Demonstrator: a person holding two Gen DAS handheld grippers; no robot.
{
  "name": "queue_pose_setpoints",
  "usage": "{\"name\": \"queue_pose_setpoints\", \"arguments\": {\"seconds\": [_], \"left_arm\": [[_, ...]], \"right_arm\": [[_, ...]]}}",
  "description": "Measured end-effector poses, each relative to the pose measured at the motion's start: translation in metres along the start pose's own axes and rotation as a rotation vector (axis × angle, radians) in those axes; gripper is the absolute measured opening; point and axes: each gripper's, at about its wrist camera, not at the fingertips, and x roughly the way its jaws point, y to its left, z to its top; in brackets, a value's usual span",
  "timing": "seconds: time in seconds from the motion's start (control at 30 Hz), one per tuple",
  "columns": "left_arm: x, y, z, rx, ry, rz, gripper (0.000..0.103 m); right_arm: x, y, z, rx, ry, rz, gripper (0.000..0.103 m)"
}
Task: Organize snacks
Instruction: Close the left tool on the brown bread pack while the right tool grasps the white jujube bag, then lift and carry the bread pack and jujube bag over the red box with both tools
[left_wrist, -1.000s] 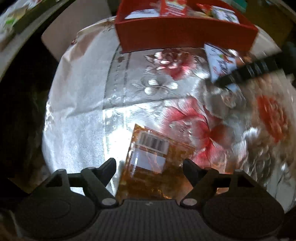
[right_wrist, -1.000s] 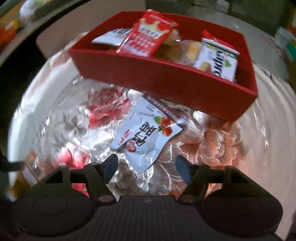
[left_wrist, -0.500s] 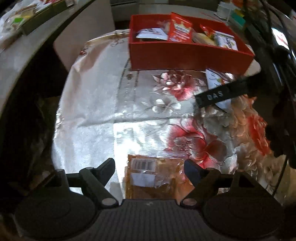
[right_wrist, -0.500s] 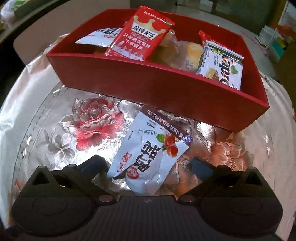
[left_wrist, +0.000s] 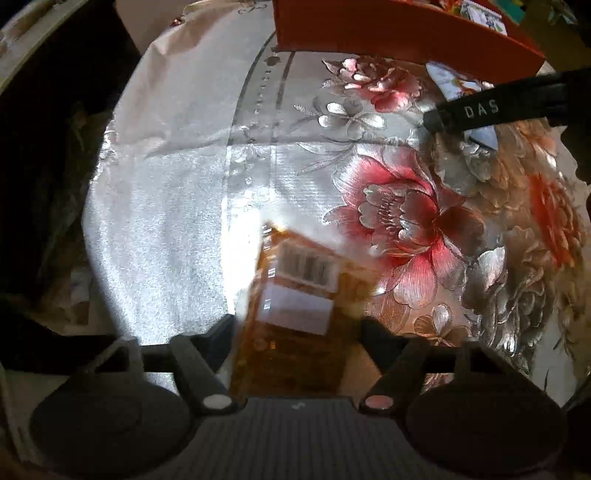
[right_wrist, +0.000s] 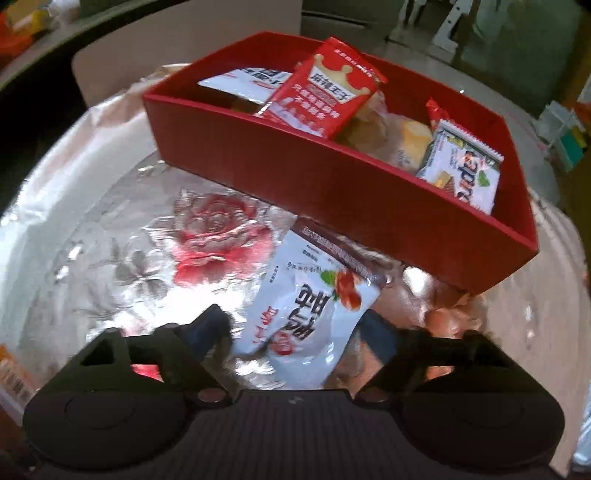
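While two packets lie loose on the tabletop, each tool stands wide over one of them.
With its jaws spread and nothing gripped, the left tool (left_wrist: 295, 328) brackets an amber packet (left_wrist: 295, 314) lying barcode-up, probably lined up for a pinch across its width; the right tool (right_wrist: 295, 328), equally wide, straddles the near end of a white packet (right_wrist: 314, 314) that lies flat just in front of the red box (right_wrist: 369, 199), whether touching its wall I cannot tell; that box already holds a red crown packet (right_wrist: 328, 99), a white wafer packet (right_wrist: 465, 173) and others propped against one another, so it seems the collecting place; a glossy floral cloth (left_wrist: 406, 210) covers the tabletop, glaring under strong light; beyond it the room is dim, with a pale chair back (right_wrist: 184, 48) behind the box and cluttered shelving at the edges.
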Motion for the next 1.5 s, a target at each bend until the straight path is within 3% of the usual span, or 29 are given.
{"name": "queue_pose_setpoints", "arguments": {"seconds": [0.07, 0.13, 0.4, 0.6, 0.77, 0.87, 1.0, 1.07, 1.1, 1.2, 1.23, 1.3, 1.33, 1.37, 1.43, 1.5], "left_arm": [[-0.003, 0.000, -0.001, -0.020, -0.008, -0.009, 0.052], [-0.007, -0.002, -0.001, -0.021, -0.027, -0.011, 0.047], [-0.026, 0.001, 0.014, -0.090, -0.094, -0.090, 0.033], [-0.033, -0.011, 0.034, -0.094, -0.138, -0.152, 0.022], [-0.025, -0.018, 0.046, -0.086, -0.156, -0.139, 0.019], [-0.021, -0.023, 0.047, -0.063, -0.168, -0.111, 0.027], [-0.007, -0.026, 0.046, -0.034, -0.152, -0.021, 0.059], [0.002, -0.028, 0.045, -0.017, -0.119, -0.019, 0.063], [0.006, -0.031, 0.044, -0.005, -0.094, -0.025, 0.072], [0.009, -0.044, 0.036, 0.055, -0.121, 0.039, 0.083], [0.009, -0.044, 0.035, 0.052, -0.127, 0.044, 0.081], [0.007, -0.039, 0.034, -0.001, -0.117, -0.004, 0.060], [0.004, -0.039, 0.033, -0.007, -0.117, -0.007, 0.056], [0.000, -0.042, 0.033, 0.007, -0.129, 0.011, 0.045], [-0.005, -0.050, 0.033, 0.039, -0.151, 0.045, 0.040], [-0.006, -0.052, 0.035, 0.032, -0.153, 0.034, 0.039]], "right_arm": [[-0.003, -0.002, 0.000, 0.003, 0.006, 0.022, 0.064], [-0.005, -0.005, -0.001, 0.013, 0.007, 0.037, 0.062], [-0.037, -0.041, -0.009, 0.119, -0.030, 0.053, 0.062], [-0.063, -0.050, -0.012, 0.118, -0.069, 0.054, 0.062], [-0.074, -0.048, -0.009, 0.091, -0.080, 0.053, 0.062], [-0.075, -0.049, -0.009, 0.093, -0.080, 0.058, 0.062], [-0.074, -0.050, -0.010, 0.092, -0.070, 0.066, 0.062], [-0.075, -0.051, -0.011, 0.093, -0.070, 0.075, 0.063], [-0.075, -0.051, -0.011, 0.094, -0.072, 0.080, 0.063], [-0.077, -0.052, -0.012, 0.089, -0.074, 0.095, 0.063], [-0.077, -0.052, -0.013, 0.086, -0.075, 0.099, 0.063], [-0.078, -0.051, -0.015, 0.082, -0.074, 0.104, 0.063], [-0.078, -0.051, -0.015, 0.081, -0.073, 0.107, 0.063], [-0.079, -0.052, -0.016, 0.080, -0.075, 0.110, 0.063], [-0.082, -0.054, -0.017, 0.084, -0.080, 0.112, 0.063], [-0.084, -0.056, -0.017, 0.091, -0.088, 0.112, 0.063]]}}
